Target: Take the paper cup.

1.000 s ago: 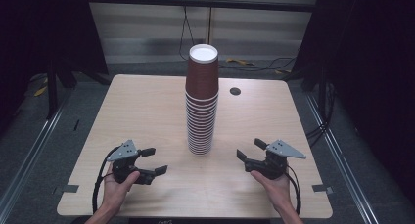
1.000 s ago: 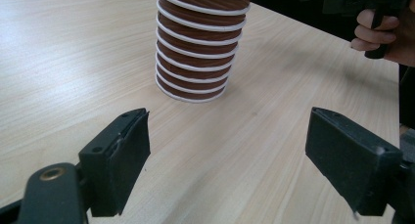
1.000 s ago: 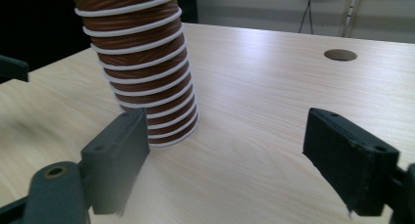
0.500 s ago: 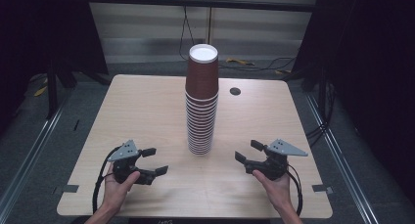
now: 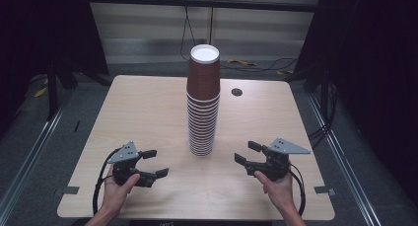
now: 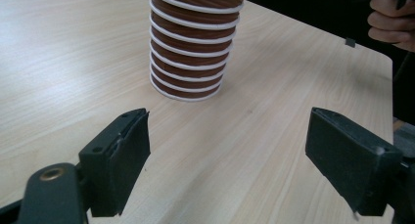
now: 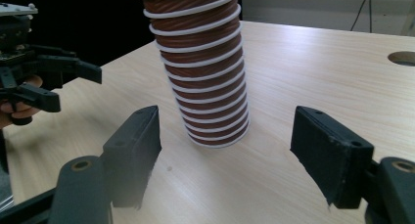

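The pale wooden surface (image 5: pixel 148 102) fills the high view, with the stack of brown cups (image 5: pixel 203 107) upright mid-table. Our left hand-held gripper (image 5: pixel 155 163) and right hand-held gripper (image 5: pixel 246 152) flank it, well apart. In the left gripper view, the jaws gape empty. In the right gripper view, the jaws have just been closing, still apart, on nothing. We judge that no cup is taken yet.

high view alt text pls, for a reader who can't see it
A tall stack of brown paper cups stands mid-way across a wooden table. Near the front edge a person holds the left tongs and right tongs open either side of it, touching nothing.
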Action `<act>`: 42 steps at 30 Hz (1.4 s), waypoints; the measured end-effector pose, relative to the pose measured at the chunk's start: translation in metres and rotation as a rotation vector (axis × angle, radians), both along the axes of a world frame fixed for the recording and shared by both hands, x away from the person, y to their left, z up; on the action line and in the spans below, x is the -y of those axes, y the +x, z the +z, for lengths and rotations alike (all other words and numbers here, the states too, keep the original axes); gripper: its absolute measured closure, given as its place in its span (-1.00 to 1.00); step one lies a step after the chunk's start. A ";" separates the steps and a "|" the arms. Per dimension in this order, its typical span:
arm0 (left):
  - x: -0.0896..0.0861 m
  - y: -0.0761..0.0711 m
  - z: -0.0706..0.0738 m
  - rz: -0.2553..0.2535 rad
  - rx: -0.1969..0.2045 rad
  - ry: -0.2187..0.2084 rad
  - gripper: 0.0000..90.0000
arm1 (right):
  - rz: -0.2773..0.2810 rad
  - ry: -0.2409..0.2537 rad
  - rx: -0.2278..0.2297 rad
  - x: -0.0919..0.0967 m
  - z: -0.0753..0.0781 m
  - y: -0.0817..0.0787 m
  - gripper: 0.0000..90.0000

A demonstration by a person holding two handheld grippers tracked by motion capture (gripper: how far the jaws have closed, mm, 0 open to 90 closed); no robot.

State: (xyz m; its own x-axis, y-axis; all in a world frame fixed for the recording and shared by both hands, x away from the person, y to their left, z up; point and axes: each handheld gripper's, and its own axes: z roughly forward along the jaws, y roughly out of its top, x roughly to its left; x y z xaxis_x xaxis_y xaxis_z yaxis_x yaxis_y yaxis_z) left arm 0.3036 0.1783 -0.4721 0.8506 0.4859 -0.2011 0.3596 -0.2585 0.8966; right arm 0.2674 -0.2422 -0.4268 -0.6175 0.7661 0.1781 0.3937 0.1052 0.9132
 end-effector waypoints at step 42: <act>0.008 -0.004 -0.002 -0.024 -0.003 0.026 -0.63 | 0.094 -0.043 0.085 -0.014 0.079 0.033 -0.43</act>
